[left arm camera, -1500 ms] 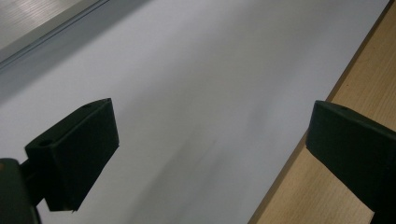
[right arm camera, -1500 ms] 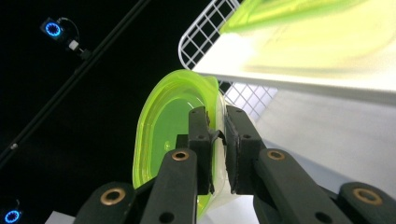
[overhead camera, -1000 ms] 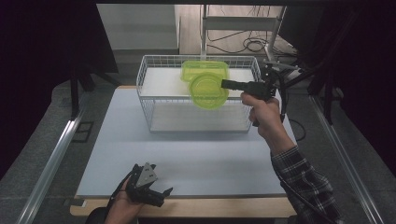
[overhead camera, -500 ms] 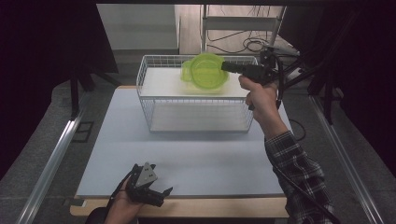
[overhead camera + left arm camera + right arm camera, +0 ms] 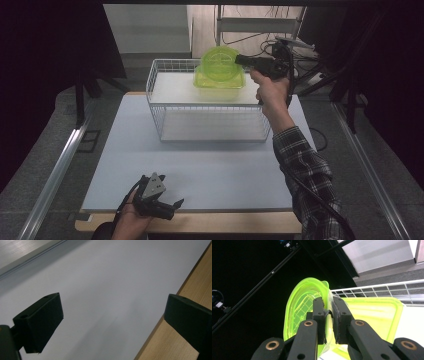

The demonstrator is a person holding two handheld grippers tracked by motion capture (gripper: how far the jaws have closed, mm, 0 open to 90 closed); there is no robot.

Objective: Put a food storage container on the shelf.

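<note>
A round, see-through green lid (image 5: 218, 59) is held upright on edge over a square green container (image 5: 218, 81) that sits in a white wire basket (image 5: 156, 95). My right gripper (image 5: 240, 60) reaches in from the right, shut on the lid's rim. In the right gripper view the jaws pinch the lid (image 5: 299, 302) at my right gripper (image 5: 328, 307), with the container (image 5: 372, 312) behind. My left gripper (image 5: 172, 206) rests in a hand at the table's front edge, open. In the left gripper view, my left gripper (image 5: 112, 312) has nothing between its jaws.
The basket stands at the back of the pale grey table mat (image 5: 210, 170). A wooden table edge (image 5: 225, 222) runs along the front. Metal rails (image 5: 55, 170) flank the table, and cables and stands (image 5: 300, 55) crowd the back right.
My right gripper has risen and moved toward the back with the lid, which has tipped from lying tilted over the container to standing on edge. The left gripper has stayed still.
</note>
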